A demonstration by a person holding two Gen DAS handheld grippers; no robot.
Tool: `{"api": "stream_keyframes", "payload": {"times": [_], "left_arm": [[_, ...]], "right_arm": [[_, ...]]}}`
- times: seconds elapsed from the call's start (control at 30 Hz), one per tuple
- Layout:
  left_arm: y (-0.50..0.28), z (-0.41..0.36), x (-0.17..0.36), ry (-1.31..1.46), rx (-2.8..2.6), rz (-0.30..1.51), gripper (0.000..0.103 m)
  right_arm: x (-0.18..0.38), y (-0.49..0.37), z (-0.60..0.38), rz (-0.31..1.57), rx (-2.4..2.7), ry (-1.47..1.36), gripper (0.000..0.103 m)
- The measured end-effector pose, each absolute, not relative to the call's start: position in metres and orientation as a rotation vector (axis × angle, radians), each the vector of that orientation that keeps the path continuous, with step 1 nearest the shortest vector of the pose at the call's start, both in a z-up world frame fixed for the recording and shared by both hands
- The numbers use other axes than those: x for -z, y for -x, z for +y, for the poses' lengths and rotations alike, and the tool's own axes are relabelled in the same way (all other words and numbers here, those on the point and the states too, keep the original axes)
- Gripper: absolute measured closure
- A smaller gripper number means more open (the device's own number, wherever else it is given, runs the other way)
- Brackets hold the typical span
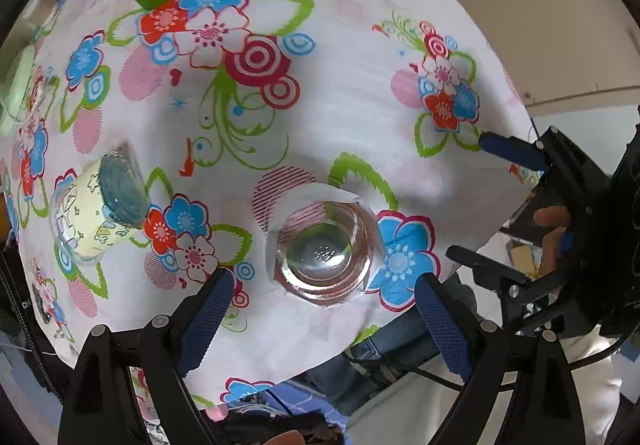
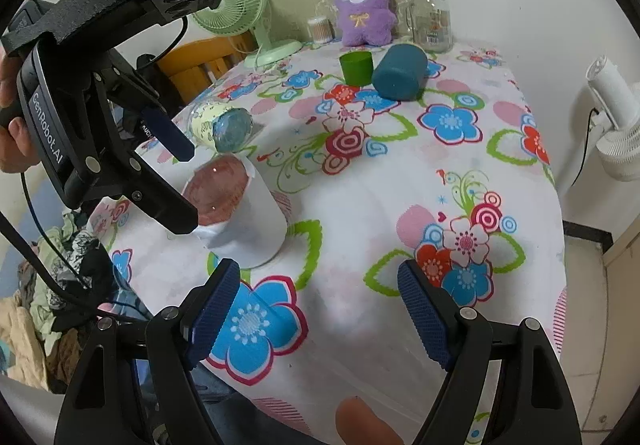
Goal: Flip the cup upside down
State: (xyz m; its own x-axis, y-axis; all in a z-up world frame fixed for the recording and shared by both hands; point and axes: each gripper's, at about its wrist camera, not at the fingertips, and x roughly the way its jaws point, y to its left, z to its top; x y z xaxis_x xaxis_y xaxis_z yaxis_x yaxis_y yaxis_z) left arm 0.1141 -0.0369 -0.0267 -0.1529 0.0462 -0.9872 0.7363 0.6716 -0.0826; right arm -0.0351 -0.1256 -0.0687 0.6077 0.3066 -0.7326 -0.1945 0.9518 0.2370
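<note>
Cup: a clear glass with a white paper wrap, standing on the flowered table, low centre of the left wrist view. Looking down on it I see a thick round glass disc with a highlight. From the right wrist view, centre left, the top face looks closed and flat, pinkish. My judgement: that is the base, so the cup already stands mouth down. I cannot fully rule out an open rim from these views.

Left fingers: spread wide, empty, hanging above the cup, one pad on each side of it, not touching. Right fingers: also wide, empty, over bare cloth, the cup just beyond my left pad.

Progress: flip appears done; release appears done too. What is left, I judge, is only to draw the left hand clear without knocking the cup.

Other items: a yellow patterned cup on its side, left; a green cup and a teal cup near the top.
</note>
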Motion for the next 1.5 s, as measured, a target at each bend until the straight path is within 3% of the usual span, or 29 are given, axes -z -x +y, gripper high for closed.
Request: {"api": "stream_keyframes", "payload": {"times": [0.9, 1.27, 1.5], "left_arm": [[-0.083, -0.004, -0.015, -0.507, 0.671, 1.324, 0.010], [-0.054, 0.028, -0.042, -0.367, 0.583, 0.872, 0.010], [-0.027, 0.062, -0.041, -0.239, 0.507, 0.697, 0.007]], "right_arm": [[0.022, 0.033, -0.086, 0.775, -0.293, -0.050, 0.020], [0.003, 0.042, -0.074, 0.653, -0.233, -0.036, 0.020], [-0.002, 0.054, -0.065, 0.589, -0.160, -0.030, 0.020]]}}
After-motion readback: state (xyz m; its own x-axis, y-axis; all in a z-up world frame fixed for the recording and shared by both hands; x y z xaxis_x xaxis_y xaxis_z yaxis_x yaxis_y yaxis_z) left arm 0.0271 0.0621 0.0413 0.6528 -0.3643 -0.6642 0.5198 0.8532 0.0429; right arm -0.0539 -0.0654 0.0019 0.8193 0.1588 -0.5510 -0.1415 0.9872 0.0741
